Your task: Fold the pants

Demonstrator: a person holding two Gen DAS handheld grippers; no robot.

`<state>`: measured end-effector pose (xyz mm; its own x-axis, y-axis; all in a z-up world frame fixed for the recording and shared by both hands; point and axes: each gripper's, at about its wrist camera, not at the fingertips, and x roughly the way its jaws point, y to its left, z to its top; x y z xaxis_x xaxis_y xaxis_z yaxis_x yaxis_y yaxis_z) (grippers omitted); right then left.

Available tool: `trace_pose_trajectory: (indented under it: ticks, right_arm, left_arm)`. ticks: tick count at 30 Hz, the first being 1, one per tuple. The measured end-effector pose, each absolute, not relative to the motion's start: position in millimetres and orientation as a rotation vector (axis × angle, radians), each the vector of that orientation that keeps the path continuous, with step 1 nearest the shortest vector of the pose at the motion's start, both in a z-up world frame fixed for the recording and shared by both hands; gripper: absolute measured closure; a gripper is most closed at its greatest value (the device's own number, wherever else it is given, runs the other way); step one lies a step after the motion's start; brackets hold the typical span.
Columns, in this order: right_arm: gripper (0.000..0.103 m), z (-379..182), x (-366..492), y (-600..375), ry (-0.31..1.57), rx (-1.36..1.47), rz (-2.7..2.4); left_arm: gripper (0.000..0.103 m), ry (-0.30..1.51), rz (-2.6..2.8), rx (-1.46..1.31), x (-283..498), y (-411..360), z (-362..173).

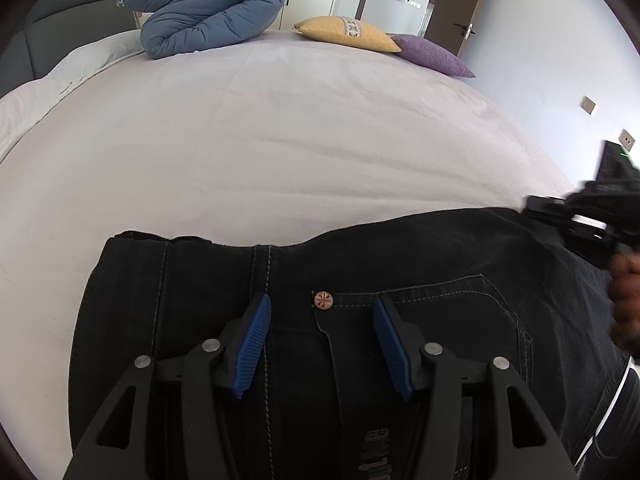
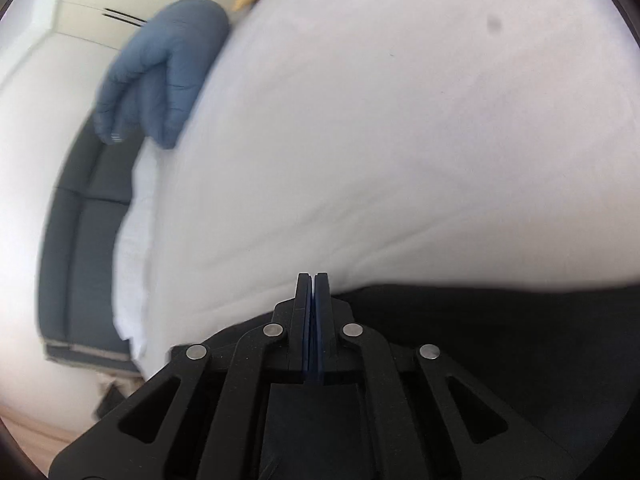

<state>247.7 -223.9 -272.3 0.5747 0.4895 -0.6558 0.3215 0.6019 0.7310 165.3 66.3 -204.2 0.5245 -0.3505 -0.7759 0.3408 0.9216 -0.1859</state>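
The pants [image 1: 360,340], dark denim with pale stitching, are laid on the bed [image 1: 280,140] at its near edge, directly beneath the left gripper [image 1: 322,304]. The waistband, a metal button [image 1: 323,300] and a front pocket seam are presented between and just ahead of the fingers. The left gripper is held with its blue pads [image 1: 252,344] spread wide apart; nothing is gripped, and contact with the cloth cannot be confirmed.

In the right wrist view, the right gripper [image 2: 313,280] is seen with its pads pressed together. Dark fabric is visible below and to the right of it, but whether a layer is pinched cannot be told; the frame is blurred.

The step in hand is judged to be an early one: the waist area is being addressed before a fold. For the next move, a firm pinch on the waistband edge is required, with both layers captured.

Well ahead of the left gripper, a rolled blue duvet [image 1: 200,4], a yellow pillow [image 1: 348,34] and a purple pillow [image 1: 434,56] are placed at the far edge.
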Motion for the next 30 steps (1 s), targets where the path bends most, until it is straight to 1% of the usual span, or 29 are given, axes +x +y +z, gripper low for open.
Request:
trace_pose_trajectory:
  ticks: [2, 4, 5, 6, 7, 8, 10, 11, 13, 15, 16, 17, 18, 20, 21, 22, 23, 25, 26, 27, 28, 30]
  right_arm:
    - [0.101, -256, 224, -228, 0.992, 0.957, 0.229]
    - [0.101, -267, 194, -225, 1.086, 0.850, 0.269]
    - [0.103, -274, 194, -219, 1.120, 0.820, 0.243]
    - [0.103, -289, 172, -233, 1.097, 0.895, 0.253]
    - [0.103, -299, 148, -257, 1.021, 1.038, 0.264]
    - [0.103, -298, 127, -279, 0.964, 1.078, 0.199]
    - [0.103, -288, 96, -317, 0.889, 1.055, 0.061]
    - [0.103, -287, 67, -341, 0.861, 1.048, -0.018]
    - [0.103, -286, 15, -392, 0.782, 1.084, -0.174]
    - [0.103, -273, -15, -427, 0.710, 1.131, -0.334]
    - [0.103, -265, -34, -439, 0.682, 1.141, -0.419]
    - [0.096, -254, -53, -447, 0.646, 1.152, -0.494]
    - [0.095, -245, -64, -449, 0.596, 1.174, -0.502]
    - [0.095, -236, -63, -444, 0.538, 1.211, -0.374]
    - [0.095, -235, -49, -428, 0.550, 1.219, -0.252]
    - [0.095, -238, -36, -413, 0.576, 1.226, -0.168]
    - [0.095, -244, -17, -392, 0.620, 1.230, -0.062]
    - [0.095, -261, 6, -365, 0.701, 1.201, 0.024]
    - [0.097, -271, 10, -363, 0.742, 1.198, 0.005]
    - [0.103, -284, 6, -366, 0.772, 1.225, -0.032]
    - [0.103, -293, -5, -379, 0.739, 1.279, -0.041]
    - [0.103, -292, -44, -421, 0.648, 1.299, -0.121]
  left_arm:
    - [0.046, 0.932, -0.410, 0.000, 165, 65, -204]
    - [0.046, 0.932, -0.410, 0.005, 165, 64, -203]
    - [0.046, 0.935, -0.414, 0.011, 164, 64, -202]
    - [0.046, 0.938, -0.415, 0.018, 168, 62, -202]
    - [0.046, 0.942, -0.416, 0.028, 168, 61, -201]
    - [0.046, 0.946, -0.417, 0.039, 168, 60, -200]
    - [0.045, 0.955, -0.413, 0.053, 170, 58, -200]
    - [0.045, 0.958, -0.409, 0.058, 170, 56, -199]
    - [0.045, 0.963, -0.399, 0.072, 172, 55, -198]
    - [0.045, 0.974, -0.349, 0.115, 169, 49, -191]
    - [0.047, 0.975, -0.322, 0.136, 167, 46, -186]
    - [0.048, 0.959, -0.308, 0.151, 160, 40, -177]
    - [0.048, 0.932, -0.324, 0.143, 154, 34, -167]
    - [0.046, 0.883, -0.383, 0.101, 131, 8, -146]
    - [0.043, 0.881, -0.430, 0.096, 121, -9, -143]
    - [0.039, 0.881, -0.465, 0.103, 113, -24, -142]
    - [0.039, 0.888, -0.518, 0.124, 101, -51, -145]
    - [0.039, 0.911, -0.563, 0.157, 88, -80, -156]
    - [0.039, 0.943, -0.581, 0.180, 82, -95, -168]
    - [0.039, 0.978, -0.588, 0.199, 80, -103, -178]
    - [0.038, 1.011, -0.588, 0.216, 80, -106, -188]
    - [0.037, 0.973, -0.598, 0.225, 73, -102, -199]
